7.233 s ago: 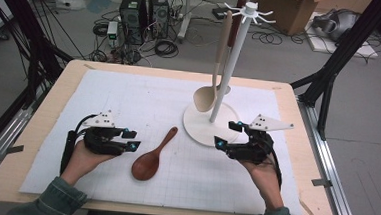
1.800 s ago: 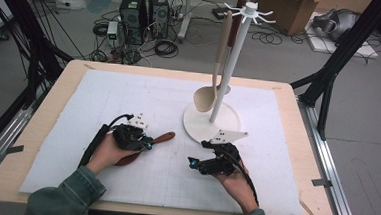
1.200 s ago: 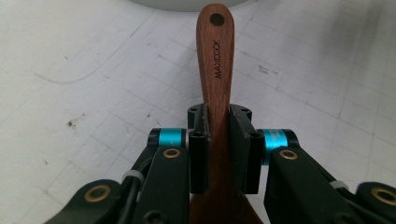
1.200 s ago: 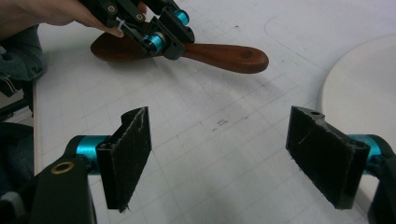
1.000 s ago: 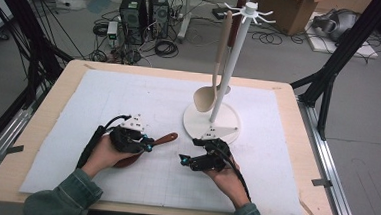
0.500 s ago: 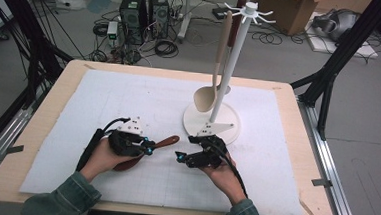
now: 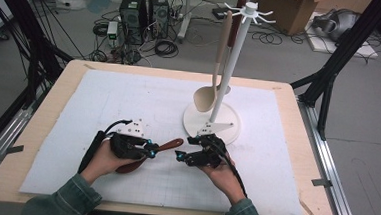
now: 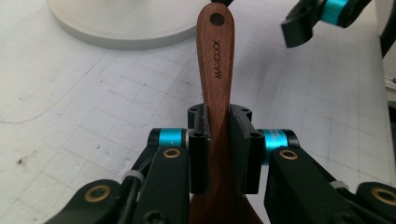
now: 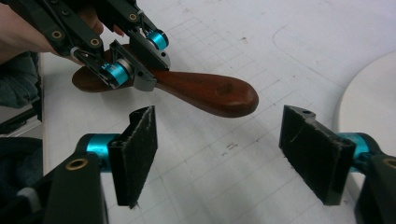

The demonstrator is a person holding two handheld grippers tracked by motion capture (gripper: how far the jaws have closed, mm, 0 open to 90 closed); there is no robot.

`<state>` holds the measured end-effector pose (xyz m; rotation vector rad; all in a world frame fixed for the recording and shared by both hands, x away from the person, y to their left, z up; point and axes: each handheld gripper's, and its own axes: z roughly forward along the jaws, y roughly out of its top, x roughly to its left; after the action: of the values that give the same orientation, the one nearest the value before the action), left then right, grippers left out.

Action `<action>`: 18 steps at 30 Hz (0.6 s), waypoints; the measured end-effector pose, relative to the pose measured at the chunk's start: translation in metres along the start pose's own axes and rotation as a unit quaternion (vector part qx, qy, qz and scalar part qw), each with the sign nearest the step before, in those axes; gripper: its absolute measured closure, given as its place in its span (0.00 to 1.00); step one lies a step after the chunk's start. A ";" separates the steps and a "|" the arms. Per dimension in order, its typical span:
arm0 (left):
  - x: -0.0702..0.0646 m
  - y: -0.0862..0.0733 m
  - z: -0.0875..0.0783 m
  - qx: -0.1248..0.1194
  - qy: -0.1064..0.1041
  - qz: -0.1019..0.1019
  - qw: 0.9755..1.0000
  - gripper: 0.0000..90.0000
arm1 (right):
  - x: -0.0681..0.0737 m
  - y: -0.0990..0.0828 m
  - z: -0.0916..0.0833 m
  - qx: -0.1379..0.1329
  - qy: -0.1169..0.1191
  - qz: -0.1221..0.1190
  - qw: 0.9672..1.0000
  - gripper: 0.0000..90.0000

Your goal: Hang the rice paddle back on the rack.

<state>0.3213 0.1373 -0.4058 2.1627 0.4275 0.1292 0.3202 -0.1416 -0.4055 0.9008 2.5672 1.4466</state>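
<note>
Two tools, left tool (image 8: 218, 135) clenched on brown spoon (image 8: 217, 70) handle, right tool (image 9: 219, 154) released and closing, spoon tip just beyond it.

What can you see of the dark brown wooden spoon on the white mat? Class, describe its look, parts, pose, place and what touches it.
The dark brown wooden spoon looks like smooth, reddish, polished wood. Its flat handle widens to a rounded end with a small round hole and the printed word MAXCOOK. The left gripper clamps the handle between its black jaws, near the bowl, which shows beneath the hand in the high view. The handle points toward the white round stand base and toward the right gripper, whose jaws stand open just short of the handle's end, not touching it.
</note>
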 end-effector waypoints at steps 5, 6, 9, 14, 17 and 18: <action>-0.004 0.000 0.003 -0.002 -0.008 0.001 1.000 0.87 | 0.000 -0.001 0.003 0.011 0.012 0.010 1.000 0.42; -0.005 0.000 0.004 -0.004 -0.009 -0.002 1.000 0.87 | 0.000 -0.001 0.003 0.011 0.016 0.011 1.000 0.43; -0.006 0.000 0.007 -0.005 -0.010 0.001 1.000 0.87 | -0.001 -0.001 0.002 0.008 0.019 0.013 1.000 0.49; -0.007 -0.001 0.009 0.002 -0.012 0.001 1.000 0.87 | 0.000 -0.001 0.001 0.010 0.017 0.018 1.000 0.53; -0.008 -0.002 0.011 0.006 -0.014 0.000 1.000 0.86 | 0.000 0.000 -0.001 0.003 0.017 0.017 1.000 0.56; -0.008 -0.002 0.012 0.007 -0.013 -0.001 1.000 0.86 | 0.000 0.000 -0.001 0.004 0.015 0.018 1.000 0.57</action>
<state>0.3165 0.1268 -0.4136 2.1750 0.4169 0.0981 0.3197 -0.1419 -0.4050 0.9391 2.5929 1.4720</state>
